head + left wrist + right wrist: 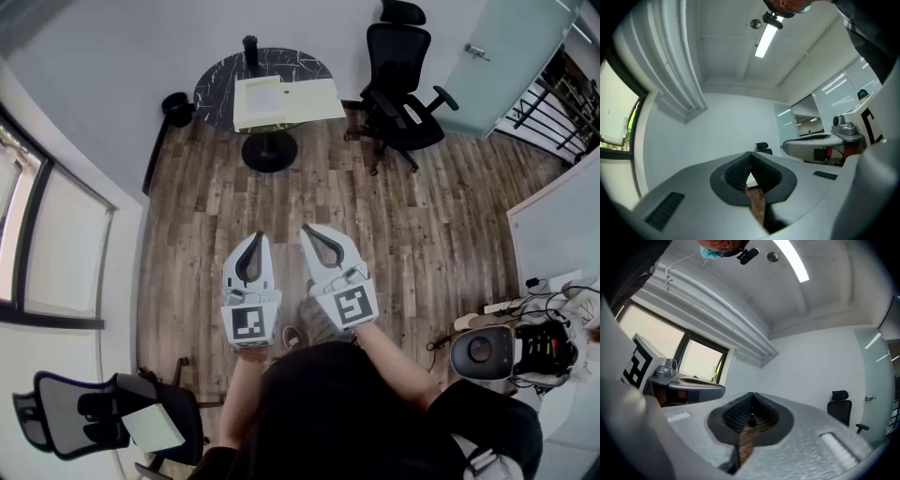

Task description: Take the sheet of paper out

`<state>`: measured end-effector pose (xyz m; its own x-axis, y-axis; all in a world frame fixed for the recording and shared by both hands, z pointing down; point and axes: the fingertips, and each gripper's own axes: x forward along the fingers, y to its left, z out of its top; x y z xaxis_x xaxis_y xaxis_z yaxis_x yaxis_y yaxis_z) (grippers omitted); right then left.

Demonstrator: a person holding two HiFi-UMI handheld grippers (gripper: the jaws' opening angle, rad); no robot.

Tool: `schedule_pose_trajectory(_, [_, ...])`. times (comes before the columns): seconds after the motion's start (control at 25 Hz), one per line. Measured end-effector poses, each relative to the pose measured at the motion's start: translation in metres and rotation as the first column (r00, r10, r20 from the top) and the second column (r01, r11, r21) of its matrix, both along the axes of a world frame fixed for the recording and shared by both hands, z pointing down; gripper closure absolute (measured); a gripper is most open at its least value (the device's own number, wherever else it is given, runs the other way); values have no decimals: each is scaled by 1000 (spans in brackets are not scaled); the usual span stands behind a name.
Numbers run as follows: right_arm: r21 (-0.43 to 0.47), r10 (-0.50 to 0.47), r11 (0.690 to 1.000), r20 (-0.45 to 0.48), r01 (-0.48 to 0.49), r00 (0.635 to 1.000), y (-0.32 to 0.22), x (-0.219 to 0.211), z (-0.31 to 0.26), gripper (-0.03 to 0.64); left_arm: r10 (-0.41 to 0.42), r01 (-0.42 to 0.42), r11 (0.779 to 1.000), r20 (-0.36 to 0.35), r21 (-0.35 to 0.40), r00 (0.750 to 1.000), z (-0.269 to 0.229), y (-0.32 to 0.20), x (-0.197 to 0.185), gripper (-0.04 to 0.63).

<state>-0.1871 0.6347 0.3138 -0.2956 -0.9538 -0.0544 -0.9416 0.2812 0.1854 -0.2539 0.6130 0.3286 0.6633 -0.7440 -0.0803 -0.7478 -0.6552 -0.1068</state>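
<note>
We judge this the approach step: left gripper (259, 237) and right gripper (306, 230) jaws closed, empty; sheet of paper (262, 95) on table (217, 84) well off at 12 o'clock, so next we walk up and open.

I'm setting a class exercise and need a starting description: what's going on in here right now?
A person stands on the wood floor holding the left gripper and right gripper out in front, both with jaws together and nothing between them. Pale sheets lie on the round dark table across the room, untouched, with a dark container at its far edge. Nothing is being handled yet.
</note>
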Motion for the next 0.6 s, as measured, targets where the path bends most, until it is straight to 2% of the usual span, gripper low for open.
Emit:
schedule_pose_trajectory(0.08, [-1,8,1000,13,-8,1000,-8,7,1,620,-10,9,999,-11,-37,1000,0,-7,6,592])
schedule_pose_trajectory(0.24, [-32,6,999,24,-5,1000,-28,19,8,620,0,0,1000,14,-20,1000,6,-25,18,592])
schedule_pose_trajectory(0.44, [-50,15,999,24,-14,1000,-57,38,19,620,-20,21,997,5,-80,1000,12,-50,32,592])
schedule_pose_trajectory(0.6, [-67,9,998,21,-7,1000,-77,50,24,620,-4,6,998,35,-56,999,18,-71,44,592])
